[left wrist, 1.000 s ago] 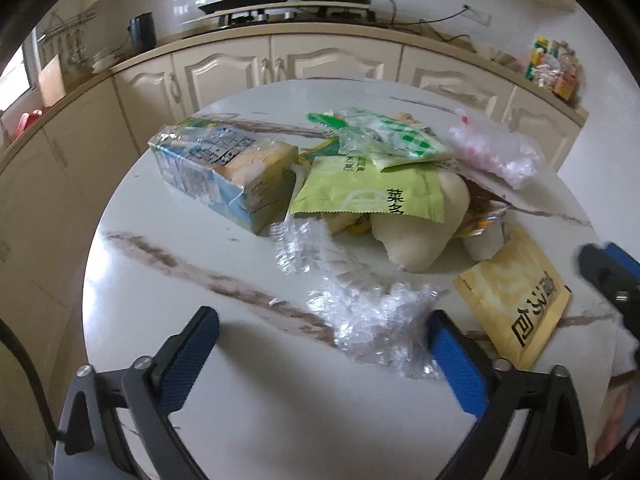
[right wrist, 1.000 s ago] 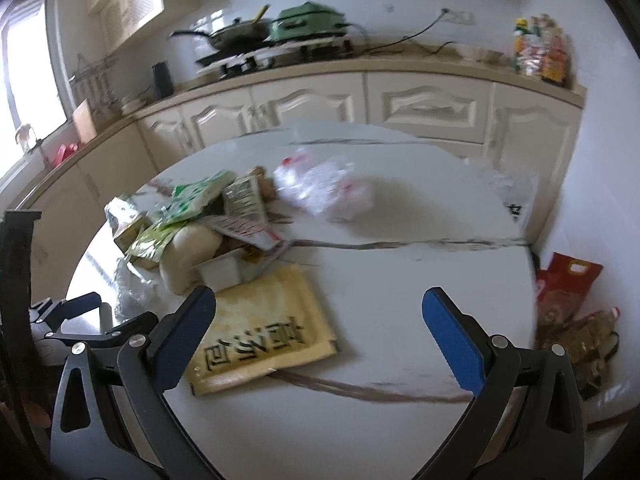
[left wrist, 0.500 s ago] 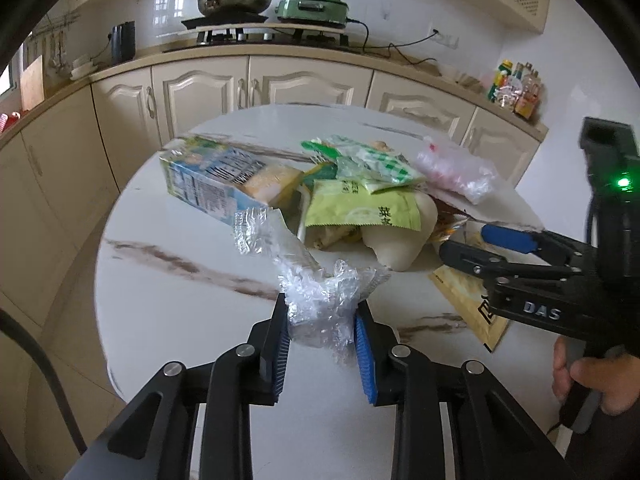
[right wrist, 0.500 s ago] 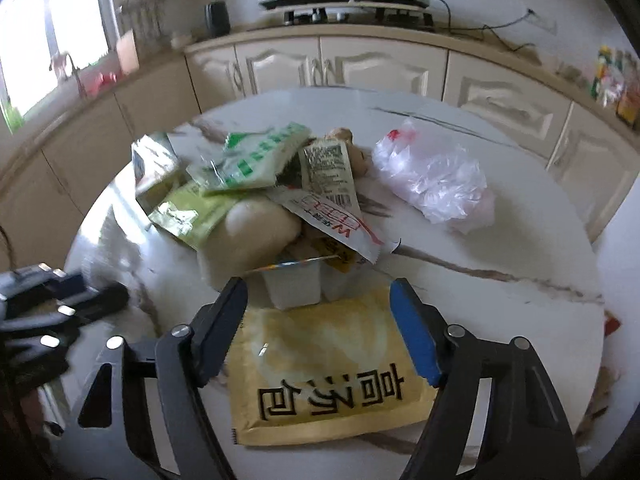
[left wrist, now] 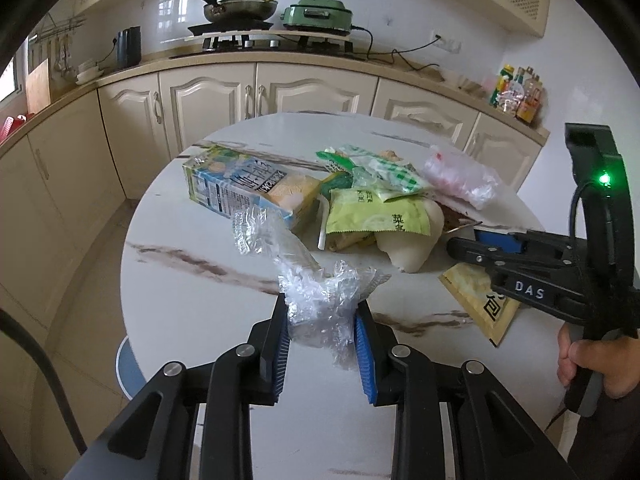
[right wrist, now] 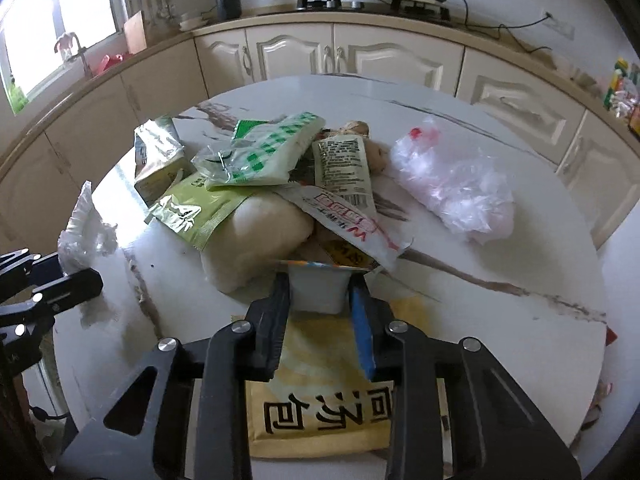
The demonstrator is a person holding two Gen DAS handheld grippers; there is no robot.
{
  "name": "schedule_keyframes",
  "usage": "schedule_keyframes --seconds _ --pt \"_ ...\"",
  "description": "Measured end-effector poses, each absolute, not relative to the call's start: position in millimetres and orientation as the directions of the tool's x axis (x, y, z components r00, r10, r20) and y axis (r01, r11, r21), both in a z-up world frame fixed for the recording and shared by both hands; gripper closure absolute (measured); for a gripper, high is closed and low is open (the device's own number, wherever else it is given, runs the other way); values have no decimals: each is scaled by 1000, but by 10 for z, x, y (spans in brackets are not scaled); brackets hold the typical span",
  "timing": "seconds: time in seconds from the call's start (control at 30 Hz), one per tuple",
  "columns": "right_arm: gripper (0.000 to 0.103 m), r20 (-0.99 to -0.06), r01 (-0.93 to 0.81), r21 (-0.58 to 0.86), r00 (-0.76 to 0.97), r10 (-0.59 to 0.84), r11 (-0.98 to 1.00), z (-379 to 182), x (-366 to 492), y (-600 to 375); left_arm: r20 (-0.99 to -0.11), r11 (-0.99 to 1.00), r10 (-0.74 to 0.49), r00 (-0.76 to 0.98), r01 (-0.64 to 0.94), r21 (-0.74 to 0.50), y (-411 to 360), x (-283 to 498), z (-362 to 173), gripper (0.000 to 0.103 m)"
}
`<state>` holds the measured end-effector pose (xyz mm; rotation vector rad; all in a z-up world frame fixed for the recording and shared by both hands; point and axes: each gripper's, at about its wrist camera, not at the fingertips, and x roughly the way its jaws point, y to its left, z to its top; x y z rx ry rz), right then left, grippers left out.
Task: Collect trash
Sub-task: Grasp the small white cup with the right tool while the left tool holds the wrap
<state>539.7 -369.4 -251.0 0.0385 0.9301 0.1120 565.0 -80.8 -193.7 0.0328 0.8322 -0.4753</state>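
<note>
Pinching a crumpled clear plastic wrap (left wrist: 320, 304) between its 2 blue pads, the left gripper (left wrist: 322, 340) holds the wrap up off the round white table (left wrist: 192, 300). A long tail of the wrap sticks up and away toward the juice carton (left wrist: 248, 188).

The right gripper (right wrist: 320, 304) has just been closing its jaws, and now they squeeze a small white plastic cup (right wrist: 318, 286) at the near edge of the trash pile. A yellow packet (right wrist: 320, 412) lies flat on the table under that gripper. A hand (left wrist: 596, 364) grips the right gripper's handle.

The rest of the trash sits in a heap in the middle of the table: a green snack bag (left wrist: 376, 216), a pale lumpy bag (right wrist: 256, 240), a green-checked wrapper (right wrist: 264, 152) and a clear bag with pink bits (right wrist: 452, 188) off to the right side.
</note>
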Motion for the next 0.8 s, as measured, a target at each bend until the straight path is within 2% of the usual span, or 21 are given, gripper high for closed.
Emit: schedule_keyframes --seconds 0.2,0.23,0.27,0.3,0.43,0.5,0.57,0.6,0.7,0.8 --pt "79 -785 -48 81 613 94 996 -2409 5278 -3709 -691 884 -425 584 431 -180 -659 5533 -1809 77" --pt "81 -783 -43 87 615 95 995 -2396 5265 -3704 -687 884 -427 588 430 -182 -612 5505 -1787 77" --pt "93 -780 -35 97 618 98 995 -2385 5244 -3699 -686 886 -426 589 427 -183 -582 5490 -1775 77" --pt "95 -784 -25 103 614 96 994 -2389 5233 -3693 -685 887 -425 591 423 -186 -543 5475 -1767 77" --pt "93 -806 16 102 587 73 995 -2471 5238 -3664 -679 884 -433 593 426 -192 -409 5402 -1728 77" --pt "80 -800 59 119 597 61 991 -2462 5225 -3693 -681 883 -435 589 427 -195 -364 5370 -1700 77" --pt "33 -794 79 114 607 42 990 -2432 5221 -3695 -683 883 -434 588 429 -192 -340 5337 -1690 77" --pt "28 -776 78 101 630 30 992 -2393 5206 -3689 -684 882 -434 586 431 -190 -333 5324 -1687 77" --pt "29 -767 58 102 640 41 993 -2354 5247 -3679 -686 879 -438 580 435 -194 -325 5300 -1677 77" --pt "29 -790 56 45 613 1 997 -2414 5372 -3658 -685 879 -438 582 435 -193 -314 5288 -1656 77"
